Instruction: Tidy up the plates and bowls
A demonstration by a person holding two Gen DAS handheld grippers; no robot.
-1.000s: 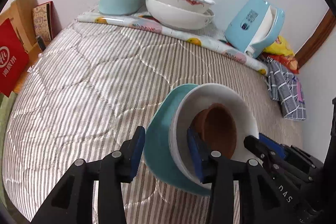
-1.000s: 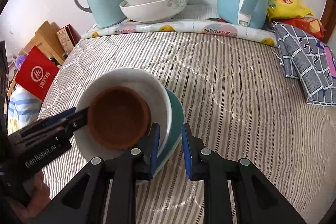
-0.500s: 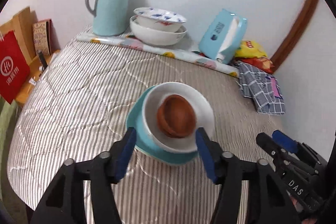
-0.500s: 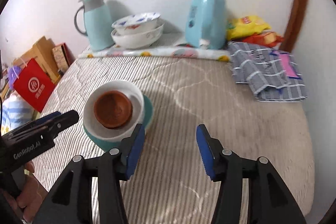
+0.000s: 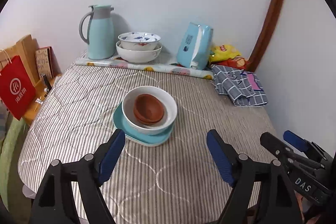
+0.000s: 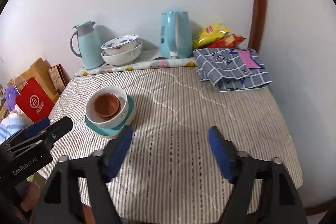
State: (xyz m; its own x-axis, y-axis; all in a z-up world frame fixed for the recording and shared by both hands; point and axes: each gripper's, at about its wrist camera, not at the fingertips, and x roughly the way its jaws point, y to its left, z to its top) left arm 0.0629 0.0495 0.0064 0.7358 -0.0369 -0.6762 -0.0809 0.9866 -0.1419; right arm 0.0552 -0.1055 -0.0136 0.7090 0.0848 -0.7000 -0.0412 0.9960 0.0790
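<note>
Left wrist view: my left gripper point(image 5: 164, 147) gapes wide, holding nothing, above the striped quilted table cover point(image 5: 84, 102). Just beyond its fingertips sits the brown clay bowl point(image 5: 148, 109) inside the white ceramic bowl point(image 5: 171, 117), on the teal plate point(image 5: 119, 119).

Right wrist view: my right gripper point(image 6: 170, 145) is also spread wide and empty, the stack to its left.

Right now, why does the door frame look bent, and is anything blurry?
Left wrist view: fisheye lens bows the door frame; stacked bowls look sharp. Right wrist view: the right gripper has its near finger smeared by blur; soft shadows darken the striped cover.
</note>
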